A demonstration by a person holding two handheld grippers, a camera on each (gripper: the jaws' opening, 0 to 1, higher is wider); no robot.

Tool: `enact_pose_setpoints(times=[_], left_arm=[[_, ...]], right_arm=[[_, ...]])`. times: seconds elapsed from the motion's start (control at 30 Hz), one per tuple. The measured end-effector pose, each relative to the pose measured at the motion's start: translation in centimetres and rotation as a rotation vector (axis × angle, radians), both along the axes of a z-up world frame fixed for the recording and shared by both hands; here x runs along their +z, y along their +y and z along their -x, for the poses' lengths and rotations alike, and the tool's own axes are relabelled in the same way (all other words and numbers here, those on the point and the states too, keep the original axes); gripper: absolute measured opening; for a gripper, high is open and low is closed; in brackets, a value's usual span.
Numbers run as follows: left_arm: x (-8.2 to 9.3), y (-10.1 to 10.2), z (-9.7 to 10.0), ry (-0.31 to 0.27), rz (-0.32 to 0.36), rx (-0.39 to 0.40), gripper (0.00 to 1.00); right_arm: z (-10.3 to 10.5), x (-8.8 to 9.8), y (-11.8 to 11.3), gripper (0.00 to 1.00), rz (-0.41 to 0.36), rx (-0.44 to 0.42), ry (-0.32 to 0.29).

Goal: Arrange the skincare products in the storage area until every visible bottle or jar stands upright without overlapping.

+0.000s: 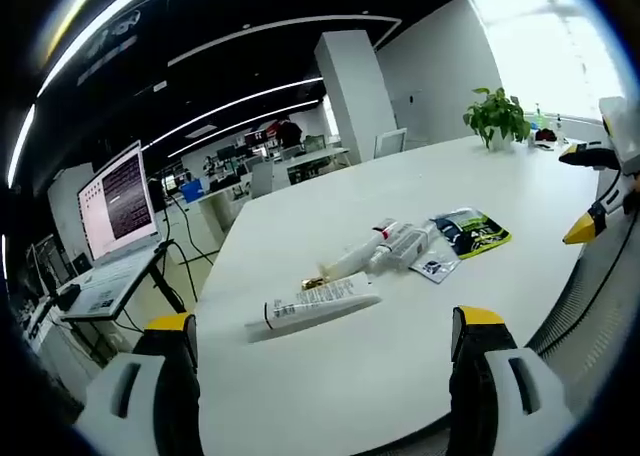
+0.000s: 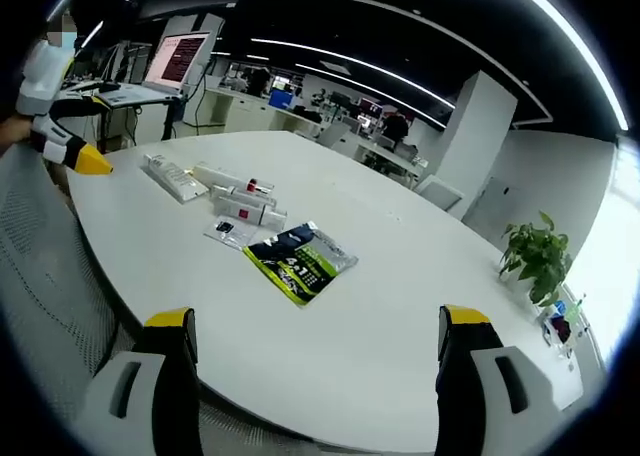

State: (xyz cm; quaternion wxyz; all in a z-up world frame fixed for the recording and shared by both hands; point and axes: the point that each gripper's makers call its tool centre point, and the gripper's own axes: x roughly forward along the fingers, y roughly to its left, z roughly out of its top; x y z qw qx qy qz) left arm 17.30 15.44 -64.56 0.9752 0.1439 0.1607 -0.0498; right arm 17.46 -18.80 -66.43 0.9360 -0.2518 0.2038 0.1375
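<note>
A: Where does the long white plastic tube [image 1: 315,303] lie?

B: Flat on the big white table [image 1: 420,196], near the front edge; its length runs across the left gripper [image 1: 325,361]; that one is nearer, spread and empty.

A: And the right gripper [image 2: 315,361]?

B: Spread and empty too; the shiny green-and-black packet [image 2: 300,259] lies ahead of it.

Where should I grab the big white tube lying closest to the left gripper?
Grip the large white tube across its flat printed body near the middle, coming down from above. It lies flat on the white table apart from the other tubes, so both long edges look free.
</note>
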Motion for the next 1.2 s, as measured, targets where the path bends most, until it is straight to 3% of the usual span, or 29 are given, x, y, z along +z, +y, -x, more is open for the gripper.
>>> enact_pose_setpoints(times=[1.1, 1.2], left_arm=[[-0.57, -0.45, 0.04, 0.035, -0.015, -0.017, 0.99], [-0.9, -0.54, 0.13, 0.057, -0.022, -0.02, 0.99]], right_arm=[[-0.06, -0.01, -0.03, 1.0, 0.012, 0.005, -0.006], [-0.01, -0.13, 0.04, 1.0, 0.012, 0.009, 0.002]])
